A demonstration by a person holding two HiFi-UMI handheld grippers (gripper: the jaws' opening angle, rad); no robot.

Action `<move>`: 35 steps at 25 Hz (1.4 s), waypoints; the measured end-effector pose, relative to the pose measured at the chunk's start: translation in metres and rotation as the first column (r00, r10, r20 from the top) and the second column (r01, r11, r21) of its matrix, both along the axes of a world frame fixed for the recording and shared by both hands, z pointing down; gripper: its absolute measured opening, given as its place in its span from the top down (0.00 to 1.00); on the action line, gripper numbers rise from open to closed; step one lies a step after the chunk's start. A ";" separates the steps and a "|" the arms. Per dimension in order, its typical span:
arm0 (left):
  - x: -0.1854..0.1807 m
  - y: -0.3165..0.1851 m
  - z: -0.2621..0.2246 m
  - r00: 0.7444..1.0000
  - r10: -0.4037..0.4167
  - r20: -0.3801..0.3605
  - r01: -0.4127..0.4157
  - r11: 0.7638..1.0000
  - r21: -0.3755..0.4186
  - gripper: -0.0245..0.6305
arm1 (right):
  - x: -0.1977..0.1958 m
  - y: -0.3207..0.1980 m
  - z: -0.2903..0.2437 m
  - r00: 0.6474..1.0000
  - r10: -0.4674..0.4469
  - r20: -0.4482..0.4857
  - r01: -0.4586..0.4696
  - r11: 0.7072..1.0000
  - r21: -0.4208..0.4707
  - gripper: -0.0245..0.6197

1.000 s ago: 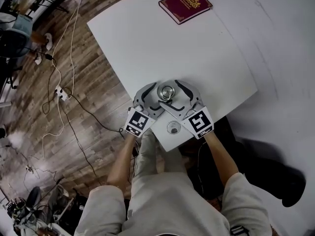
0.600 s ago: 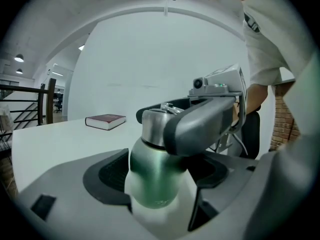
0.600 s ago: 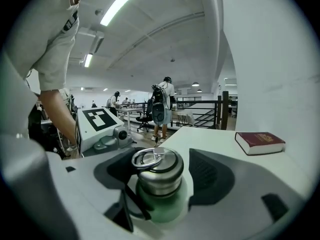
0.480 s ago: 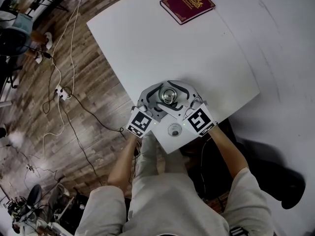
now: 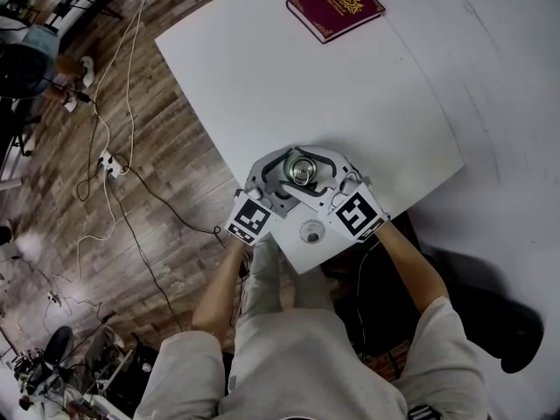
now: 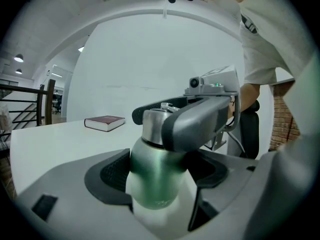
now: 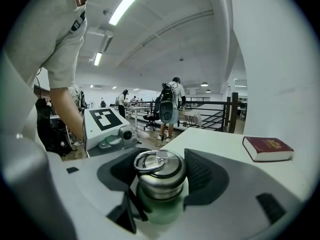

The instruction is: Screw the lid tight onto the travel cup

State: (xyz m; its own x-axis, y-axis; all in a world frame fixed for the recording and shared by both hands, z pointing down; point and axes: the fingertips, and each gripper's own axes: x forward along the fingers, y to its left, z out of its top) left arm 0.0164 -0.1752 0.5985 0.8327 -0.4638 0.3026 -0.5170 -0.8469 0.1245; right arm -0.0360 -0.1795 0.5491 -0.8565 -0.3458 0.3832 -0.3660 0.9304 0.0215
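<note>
jaws: left gripper [image 6: 159,184] clamps travel cup [image 6: 155,159]; right gripper [image 7: 161,178] just closed in onto lid [image 7: 162,166], narrower than before

My left gripper [image 6: 158,173] clamps the travel cup [image 6: 150,189] by its body, tilted slightly down. My right gripper [image 7: 161,176] comes in from the right, higher up. Its jaws have just been closing on the lid [image 7: 160,165], pads against its sides. My forearms [image 5: 219,289] converge, wrists near together.
</note>
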 end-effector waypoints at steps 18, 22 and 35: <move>-0.001 0.000 -0.001 1.000 -0.004 -0.007 0.005 1.000 0.006 0.44 | 0.006 -0.011 -0.003 0.939 0.338 0.065 -0.341 0.938 0.052 0.54; -0.001 0.000 0.000 1.000 -0.005 -0.007 0.005 1.000 0.007 0.44 | 0.009 -0.014 -0.002 0.904 0.418 0.091 -0.423 0.905 0.043 0.54; 0.000 -0.001 0.000 1.000 -0.009 -0.018 0.009 1.000 0.012 0.44 | 0.008 -0.014 -0.004 0.864 0.469 0.183 -0.471 0.881 -0.039 0.35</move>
State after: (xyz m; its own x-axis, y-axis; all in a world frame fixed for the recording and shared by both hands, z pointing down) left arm 0.0160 -0.1766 0.5989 0.8336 -0.4748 0.2823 -0.5225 -0.8436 0.1239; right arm -0.0283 -0.1934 0.5456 -0.6458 -0.7269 0.2336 -0.7580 0.6471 -0.0820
